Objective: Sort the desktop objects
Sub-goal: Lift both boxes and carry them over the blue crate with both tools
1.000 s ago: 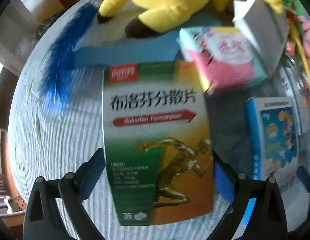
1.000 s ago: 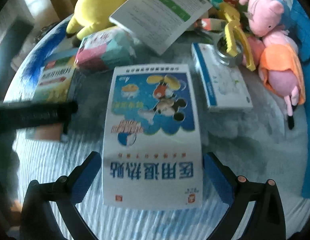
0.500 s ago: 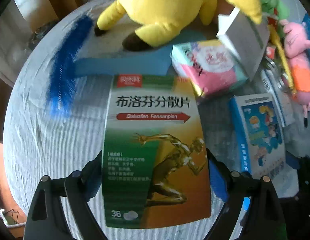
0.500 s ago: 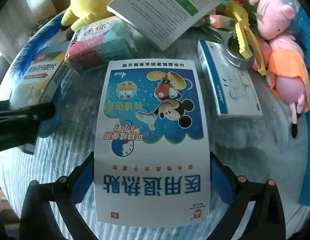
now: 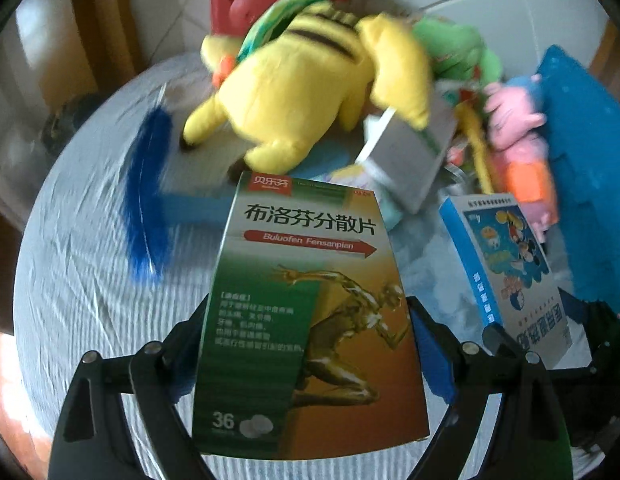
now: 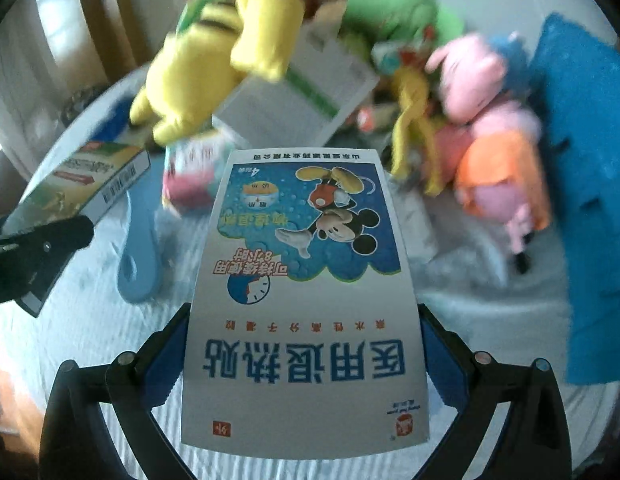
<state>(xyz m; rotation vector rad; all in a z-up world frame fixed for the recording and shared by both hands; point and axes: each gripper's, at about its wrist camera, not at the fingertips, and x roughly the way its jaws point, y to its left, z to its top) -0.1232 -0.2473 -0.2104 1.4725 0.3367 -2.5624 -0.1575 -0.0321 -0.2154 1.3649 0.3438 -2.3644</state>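
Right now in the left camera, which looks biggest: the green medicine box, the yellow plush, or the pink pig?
1. Green medicine box, though it is nearest the camera, which may exaggerate it.
2. Yellow plush, looking nearly as big from farther back.
3. Pink pig, smallest.

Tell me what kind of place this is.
Probably a home, on a round table with a pale cloth: plush toys like the yellow plush and pink pig plush lie jumbled with medicine boxes, against a tiled wall.
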